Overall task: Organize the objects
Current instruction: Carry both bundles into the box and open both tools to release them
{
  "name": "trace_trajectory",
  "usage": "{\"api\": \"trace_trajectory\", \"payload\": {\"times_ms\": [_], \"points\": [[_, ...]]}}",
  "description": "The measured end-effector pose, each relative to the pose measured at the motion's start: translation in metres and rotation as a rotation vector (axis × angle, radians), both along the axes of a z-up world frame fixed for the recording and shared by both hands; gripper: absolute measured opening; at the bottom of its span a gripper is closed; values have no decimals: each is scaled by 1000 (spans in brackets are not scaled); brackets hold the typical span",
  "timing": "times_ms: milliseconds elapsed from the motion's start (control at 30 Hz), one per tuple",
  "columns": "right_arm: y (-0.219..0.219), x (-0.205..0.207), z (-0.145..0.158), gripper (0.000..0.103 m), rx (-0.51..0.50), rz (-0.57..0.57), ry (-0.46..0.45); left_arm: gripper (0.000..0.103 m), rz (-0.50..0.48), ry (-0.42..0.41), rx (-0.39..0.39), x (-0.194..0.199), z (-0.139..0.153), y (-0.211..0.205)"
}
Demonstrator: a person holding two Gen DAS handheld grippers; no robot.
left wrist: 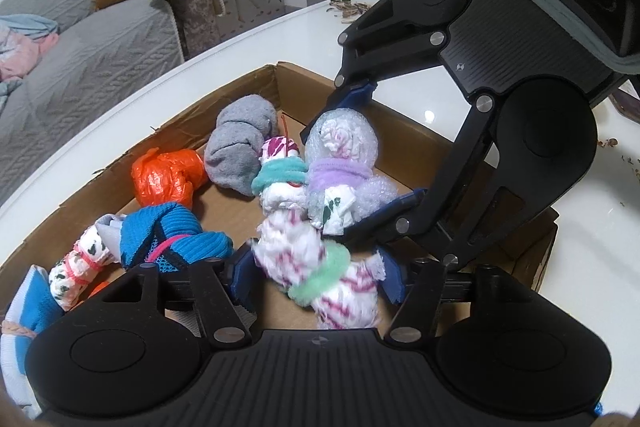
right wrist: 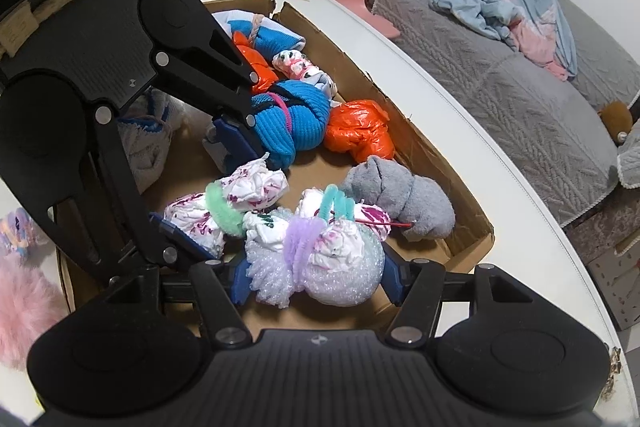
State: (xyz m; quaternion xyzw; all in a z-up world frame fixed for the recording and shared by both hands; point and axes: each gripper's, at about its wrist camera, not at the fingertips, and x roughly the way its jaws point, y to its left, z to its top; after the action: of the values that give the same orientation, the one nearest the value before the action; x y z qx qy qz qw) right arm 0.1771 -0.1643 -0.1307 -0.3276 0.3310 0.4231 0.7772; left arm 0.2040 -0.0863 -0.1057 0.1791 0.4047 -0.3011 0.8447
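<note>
You are working over a shallow cardboard box [left wrist: 192, 115], matt brown with ragged torn edges, on a glossy white table [left wrist: 424, 107]. Inside lie a shiny, crinkled orange plastic bundle [left wrist: 166, 175], a soft grey fleece roll [left wrist: 240, 151], a ribbed blue knit bundle [left wrist: 172, 235] and a bubble-wrap bundle [right wrist: 340, 267] tied with fuzzy lilac pipe cleaner (its paper core looks crumpled). Your grippers' bodies are matt black plastic with bright metal rivets.

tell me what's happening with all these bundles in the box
A person works two handheld grippers over a cardboard box of tied bundles. The left gripper straddles a pink-and-white bundle with a green tie; the right gripper straddles a bubble-wrap bundle with a purple tie. Both bundles lie in the box beside a grey sock roll and an orange bundle.
</note>
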Motion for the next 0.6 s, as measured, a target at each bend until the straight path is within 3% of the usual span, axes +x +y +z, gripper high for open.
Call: {"api": "trace_trajectory", "payload": {"times_ms": [367, 600], "points": [[-3, -4, 13, 67, -17, 5, -16, 84, 66, 10, -6, -7, 12, 0], [-2, -10, 29, 70, 12, -20, -29, 103, 151, -17, -38, -29, 35, 11]]}}
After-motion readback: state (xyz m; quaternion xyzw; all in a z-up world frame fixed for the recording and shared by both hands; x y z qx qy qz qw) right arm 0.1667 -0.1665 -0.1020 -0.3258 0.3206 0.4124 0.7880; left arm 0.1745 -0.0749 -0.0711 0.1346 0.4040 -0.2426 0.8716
